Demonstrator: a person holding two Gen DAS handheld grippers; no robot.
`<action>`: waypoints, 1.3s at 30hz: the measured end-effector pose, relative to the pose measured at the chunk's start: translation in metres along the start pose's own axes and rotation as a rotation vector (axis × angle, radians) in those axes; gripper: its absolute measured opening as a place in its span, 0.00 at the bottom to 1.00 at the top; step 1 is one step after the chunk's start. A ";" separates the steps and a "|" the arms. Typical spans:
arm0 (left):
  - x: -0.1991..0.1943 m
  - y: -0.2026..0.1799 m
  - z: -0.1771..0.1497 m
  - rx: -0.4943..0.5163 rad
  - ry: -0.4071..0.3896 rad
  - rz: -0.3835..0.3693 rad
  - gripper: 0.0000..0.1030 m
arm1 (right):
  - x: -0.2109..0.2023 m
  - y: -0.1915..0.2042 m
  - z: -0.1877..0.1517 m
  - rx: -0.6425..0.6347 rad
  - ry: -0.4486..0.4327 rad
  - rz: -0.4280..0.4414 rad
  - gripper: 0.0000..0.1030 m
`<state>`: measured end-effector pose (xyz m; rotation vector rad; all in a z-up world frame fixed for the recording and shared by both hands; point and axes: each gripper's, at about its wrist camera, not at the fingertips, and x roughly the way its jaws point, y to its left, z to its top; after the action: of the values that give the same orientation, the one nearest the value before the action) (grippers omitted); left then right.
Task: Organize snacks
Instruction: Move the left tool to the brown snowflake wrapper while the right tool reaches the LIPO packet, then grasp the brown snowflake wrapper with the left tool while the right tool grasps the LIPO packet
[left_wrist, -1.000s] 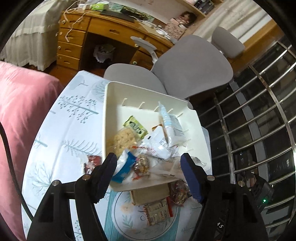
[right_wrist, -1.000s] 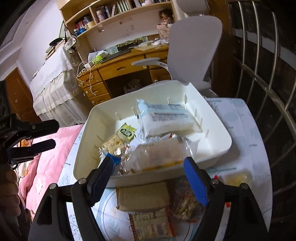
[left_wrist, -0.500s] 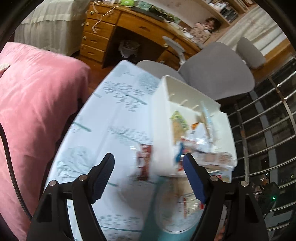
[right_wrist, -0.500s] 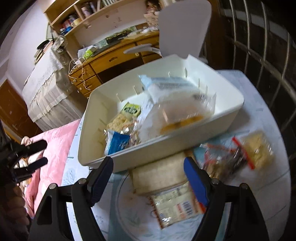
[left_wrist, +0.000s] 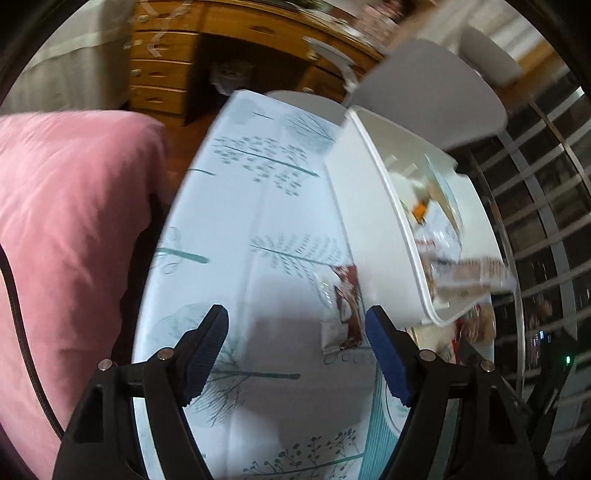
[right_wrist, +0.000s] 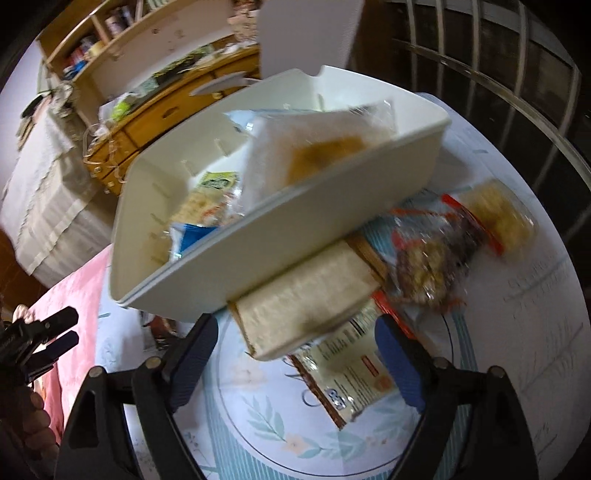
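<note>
Left gripper: fingers standing wide apart, gripping nothing, hanging over the tree-print tabletop. A small dark red snack packet is lying flat just inside the right-hand finger, beside the white bin. Right gripper: its jaws have just been opening wider, nothing pressed between them. A pale boxed snack is poking out from under the bin's near wall, between the fingertips; a labelled packet is lying beneath it. Clear nut bags are sitting further right.
</note>
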<state>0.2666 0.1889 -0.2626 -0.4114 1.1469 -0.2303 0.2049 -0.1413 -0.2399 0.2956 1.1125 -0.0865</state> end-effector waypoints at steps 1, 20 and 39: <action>0.004 -0.002 0.000 0.018 0.012 -0.015 0.73 | 0.000 -0.002 -0.003 0.014 -0.002 -0.026 0.86; 0.068 -0.044 -0.008 0.218 0.080 -0.033 0.73 | 0.022 -0.034 -0.032 0.219 0.038 -0.266 0.87; 0.089 -0.062 -0.016 0.306 -0.060 0.119 0.56 | 0.039 -0.024 -0.025 0.179 0.050 -0.351 0.82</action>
<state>0.2891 0.0953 -0.3155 -0.0793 1.0527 -0.2824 0.1951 -0.1548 -0.2893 0.2598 1.2002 -0.4940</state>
